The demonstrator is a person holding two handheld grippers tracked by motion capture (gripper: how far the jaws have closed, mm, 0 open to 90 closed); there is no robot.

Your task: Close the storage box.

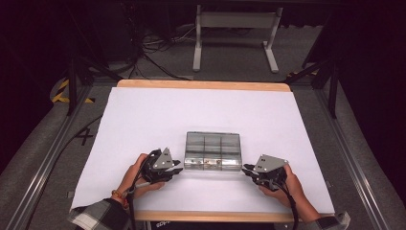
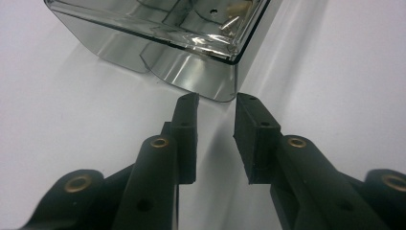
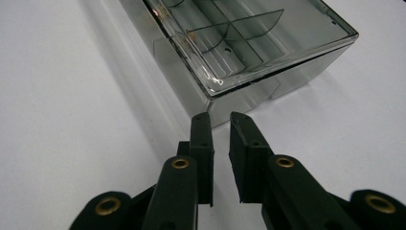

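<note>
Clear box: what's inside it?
The clear box has dividers forming compartments. A few small pale bits sit in one corner compartment; glare on the lid hides what the other compartments hold.

Table: wooden table (image 1: 201, 85), its light edge showing at the far and near sides
Cover: white sheet (image 1: 158, 115) spread over nearly the whole top
On the sheet: clear plastic box (image 1: 212, 151) with compartments, near the front middle

The box (image 1: 212, 151) sits on the table (image 1: 143, 115) — near its front edge. The left gripper (image 1: 178, 171) lies just beside its left corner, the right gripper (image 1: 246, 169) just beside its right.
</note>
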